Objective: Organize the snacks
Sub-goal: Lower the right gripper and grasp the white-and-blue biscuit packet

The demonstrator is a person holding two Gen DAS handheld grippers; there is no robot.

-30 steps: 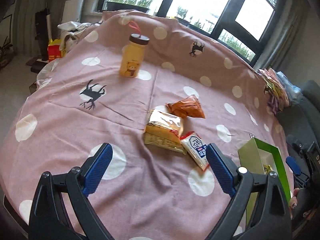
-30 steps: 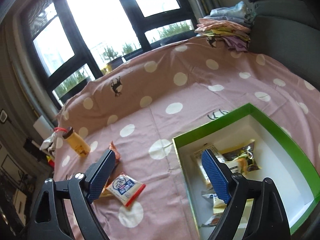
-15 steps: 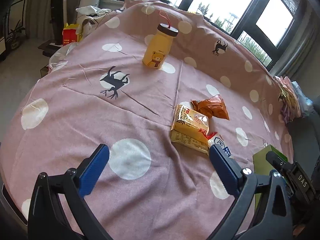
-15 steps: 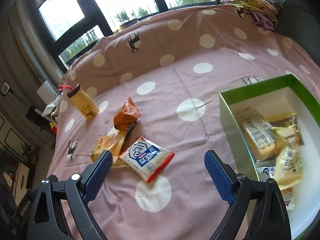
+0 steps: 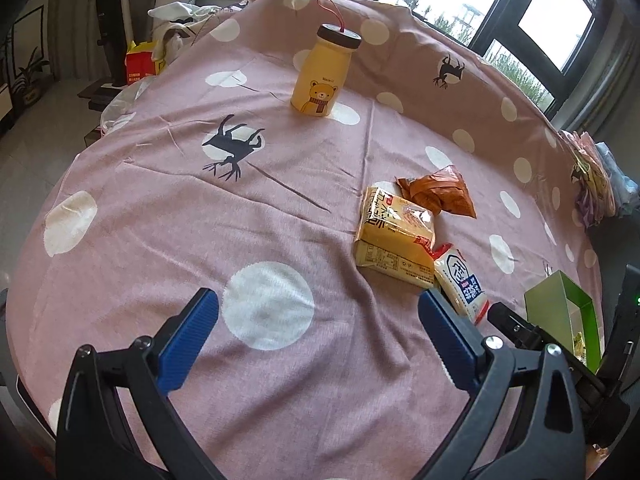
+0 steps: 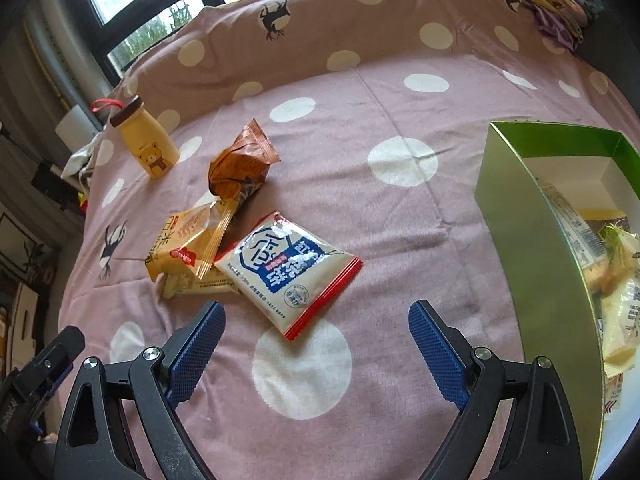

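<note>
right wrist view: three snack packs loose on the dotted cloth, box at the right edge

right wrist view shows the right gripper [image 6: 314, 318] low in the frame, its blue fingers [image 6: 436, 344] spread wide apart with nothing between them. just above the gap lies the white and blue snack packet [image 6: 286, 270], flat on the pink polka-dot cloth [image 6: 400, 92]. its upper left corner touches the yellow snack pack [image 6: 182, 250], and the orange snack bag [image 6: 240, 160] sits crumpled just above that, near frame centre. the green box [image 6: 524, 236] fills the right edge, open on top, with several wrapped snacks inside it.

left wrist view has the left gripper [image 5: 318, 318] at the bottom of the frame, blue fingers [image 5: 188, 336] also wide apart and holding nothing, hovering over a white dot on the cloth. the three packets cluster right of centre, the white and blue one partly behind the right-hand finger. a yellow bear bottle [image 5: 320, 80] stands upright in the upper middle, well apart from the snacks. folded cloths [image 5: 596, 176] are stacked at the far right edge.
</note>
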